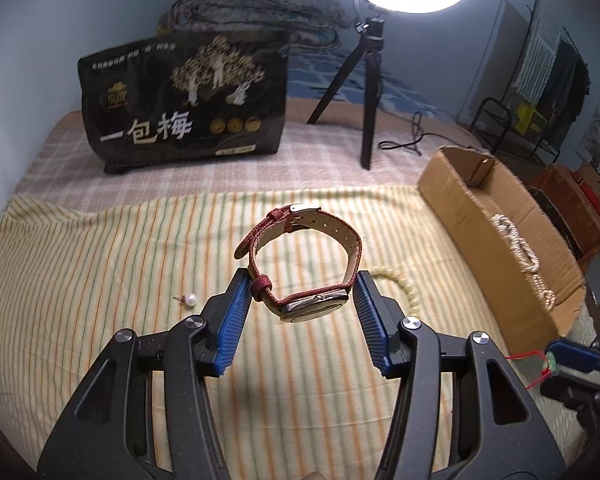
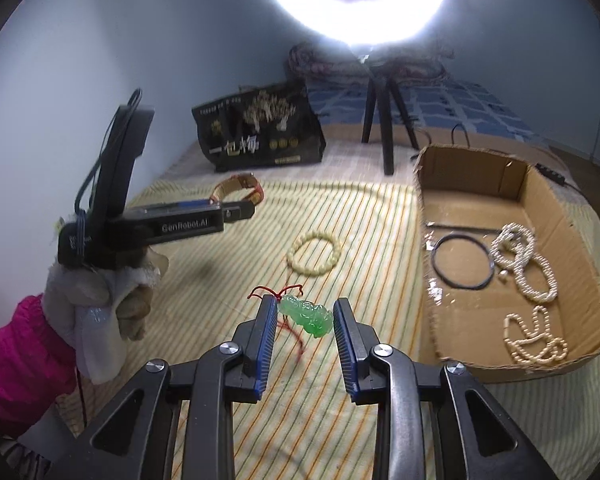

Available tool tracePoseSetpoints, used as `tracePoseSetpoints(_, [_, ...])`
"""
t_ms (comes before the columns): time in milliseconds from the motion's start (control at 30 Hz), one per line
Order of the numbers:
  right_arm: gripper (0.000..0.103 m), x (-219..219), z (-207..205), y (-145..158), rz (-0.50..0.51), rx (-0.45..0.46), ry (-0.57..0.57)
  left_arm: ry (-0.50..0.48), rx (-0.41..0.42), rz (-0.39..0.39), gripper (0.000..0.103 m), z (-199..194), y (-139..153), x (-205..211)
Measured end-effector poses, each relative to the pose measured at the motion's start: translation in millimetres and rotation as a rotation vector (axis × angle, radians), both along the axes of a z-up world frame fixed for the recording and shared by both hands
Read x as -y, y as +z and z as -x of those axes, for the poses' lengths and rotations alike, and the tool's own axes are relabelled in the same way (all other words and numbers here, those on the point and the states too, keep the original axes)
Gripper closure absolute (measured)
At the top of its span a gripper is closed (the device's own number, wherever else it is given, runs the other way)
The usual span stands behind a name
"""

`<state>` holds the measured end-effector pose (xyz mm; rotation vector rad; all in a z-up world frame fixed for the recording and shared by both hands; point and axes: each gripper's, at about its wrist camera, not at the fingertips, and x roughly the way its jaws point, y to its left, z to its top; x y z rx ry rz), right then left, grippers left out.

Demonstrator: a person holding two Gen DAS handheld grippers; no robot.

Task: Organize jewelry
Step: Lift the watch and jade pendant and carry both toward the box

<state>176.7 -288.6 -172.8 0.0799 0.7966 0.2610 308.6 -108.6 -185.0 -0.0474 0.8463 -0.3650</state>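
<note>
The right gripper clamps a green carved jade pendant crosswise above the bed; the open cardboard box lies to its right. The left gripper, farther away, grips a red-strapped wristwatch.

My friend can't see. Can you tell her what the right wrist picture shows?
A hand-held gripper holds a green pendant on red cord above a striped cloth. To the right, a cardboard box holds pearl strands and a dark ring. A beaded bracelet lies on the cloth.
</note>
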Motion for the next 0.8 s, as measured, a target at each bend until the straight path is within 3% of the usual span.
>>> tracePoseSetpoints(233, [0.074, 25.8, 5.9, 30.5, -0.038, 0.047, -0.033, -0.044, 0.037, 0.027, 0.050, 9.8, 22.0, 15.8])
tracePoseSetpoints(433, [0.074, 50.5, -3.7, 54.6, -0.011, 0.095, -0.080, -0.101, 0.067, 0.049, 0.050, 23.1, 40.8, 35.8])
tracePoseSetpoints(800, [0.074, 93.8, -33.8, 73.9, 0.007, 0.117, -0.155, -0.236, 0.099, 0.062, 0.050, 52.2, 60.3, 86.0])
